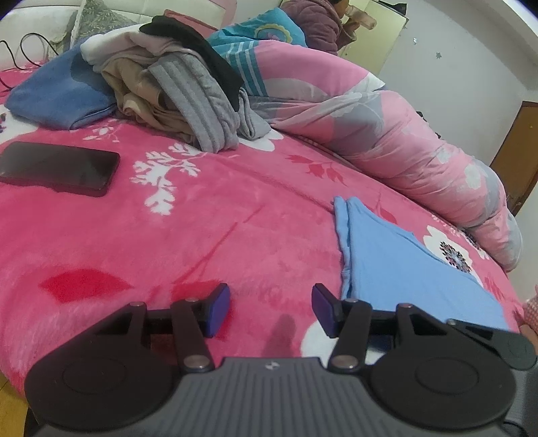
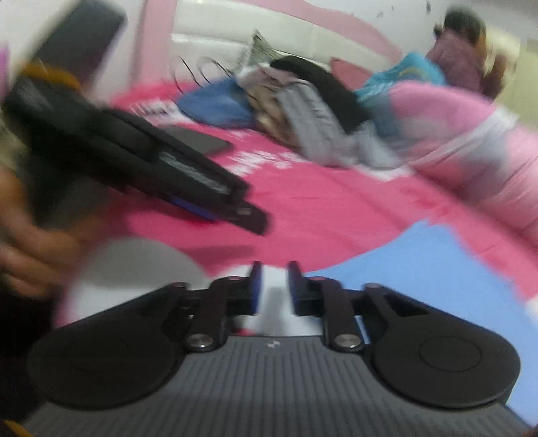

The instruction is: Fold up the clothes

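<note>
A light blue garment (image 1: 396, 269) lies flat on the pink floral blanket (image 1: 201, 228), to the right of my left gripper (image 1: 271, 304). That gripper hovers low over the blanket, open, with nothing between its blue pads. In the blurred right wrist view, the same blue garment (image 2: 420, 262) spreads ahead and to the right of my right gripper (image 2: 274, 282). Its jaws stand a narrow gap apart and I see only the bed's white patch between them. The left gripper (image 2: 242, 211) shows from the side at the left, held in a hand (image 2: 30, 248).
A heap of unfolded clothes (image 1: 175, 94) sits at the back beside a blue cushion (image 1: 57, 97). A black phone (image 1: 57, 168) lies on the blanket at the left. A rolled pink quilt (image 1: 386, 134) runs along the right. A person (image 1: 316, 23) sits behind it.
</note>
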Tool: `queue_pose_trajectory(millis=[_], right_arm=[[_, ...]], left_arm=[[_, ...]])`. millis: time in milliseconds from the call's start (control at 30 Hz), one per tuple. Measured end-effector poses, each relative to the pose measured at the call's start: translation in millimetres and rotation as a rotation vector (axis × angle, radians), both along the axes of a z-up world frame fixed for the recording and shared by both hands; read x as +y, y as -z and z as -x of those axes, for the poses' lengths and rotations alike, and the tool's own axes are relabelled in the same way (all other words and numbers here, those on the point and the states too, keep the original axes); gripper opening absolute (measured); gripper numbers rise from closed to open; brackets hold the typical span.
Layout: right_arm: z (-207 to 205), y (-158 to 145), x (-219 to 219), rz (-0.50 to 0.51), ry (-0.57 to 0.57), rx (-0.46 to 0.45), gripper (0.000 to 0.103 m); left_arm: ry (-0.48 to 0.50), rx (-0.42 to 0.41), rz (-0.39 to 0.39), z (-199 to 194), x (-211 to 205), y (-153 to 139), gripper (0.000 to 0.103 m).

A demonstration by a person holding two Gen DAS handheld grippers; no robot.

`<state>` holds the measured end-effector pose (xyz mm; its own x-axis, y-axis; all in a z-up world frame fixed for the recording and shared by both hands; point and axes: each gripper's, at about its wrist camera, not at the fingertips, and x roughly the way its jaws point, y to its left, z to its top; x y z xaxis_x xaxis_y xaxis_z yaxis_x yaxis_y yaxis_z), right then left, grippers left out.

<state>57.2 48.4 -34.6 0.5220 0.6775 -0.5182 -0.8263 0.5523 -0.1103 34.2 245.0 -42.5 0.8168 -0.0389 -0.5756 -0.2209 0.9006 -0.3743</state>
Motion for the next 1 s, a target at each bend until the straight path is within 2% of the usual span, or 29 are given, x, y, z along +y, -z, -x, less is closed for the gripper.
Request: queue_pose_trajectory(millis=[33,133,267,367,400,433,467,500,533,600,700,800,867,1000], right_arm=[[0,-1,-7,-0.025,0.028,0.012,0.034],[-1,-2,-27,-0.097,0.116,0.048,0.034],[-4,0,-56,-0.109,0.263,0.07,0.034],[2,0,-73,-0.123,0.331,0.069,0.034],[5,0,-79,-0.123,0.353,0.068,0.034],[7,2,-86,-0.125,0.376,0.069,0.034],[9,3,-92,-0.127,0.398,0.071,0.034],[11,4,-100,-0.132,0.419,0.076,0.034],[13,6,-107,-0.137,0.44,0.081,0.034],[16,6,-121,-0.148,0.482,0.084,0.034],[18,4,-147,-0.179,0.568,0.087,0.034],[14,3,-179,-0.232,0.678,0.117,0.034],[11,6,-203,-0.301,0.754,0.162,0.034],[10,10,-240,-0.358,0.889,0.155,0.034]], left_arm=[[0.008,-0.001,0.0,0,-1,-1,0.055],[0.065,-0.006,0.023,-1,-7,-4,0.055],[0.174,0.027,0.134,-11,-15,-1,0.055],[0.221,0.049,0.148,-19,-29,3,0.055],[0.213,0.063,0.13,-23,-34,5,0.054],[0.203,0.077,0.111,-27,-39,7,0.048],[0.193,0.091,0.092,-31,-43,9,0.026],[0.177,0.105,0.081,-33,-44,10,0.014],[0.161,0.119,0.072,-35,-45,10,0.008],[0.14,0.113,0.112,-31,-39,10,0.007],[0.087,0.114,0.108,-24,-28,6,0.008],[0.058,0.078,0.051,-21,-27,-2,0.019],[0.062,0.043,-0.014,-21,-36,-10,0.022],[0.178,-0.005,-0.099,-33,-73,-20,0.022]])
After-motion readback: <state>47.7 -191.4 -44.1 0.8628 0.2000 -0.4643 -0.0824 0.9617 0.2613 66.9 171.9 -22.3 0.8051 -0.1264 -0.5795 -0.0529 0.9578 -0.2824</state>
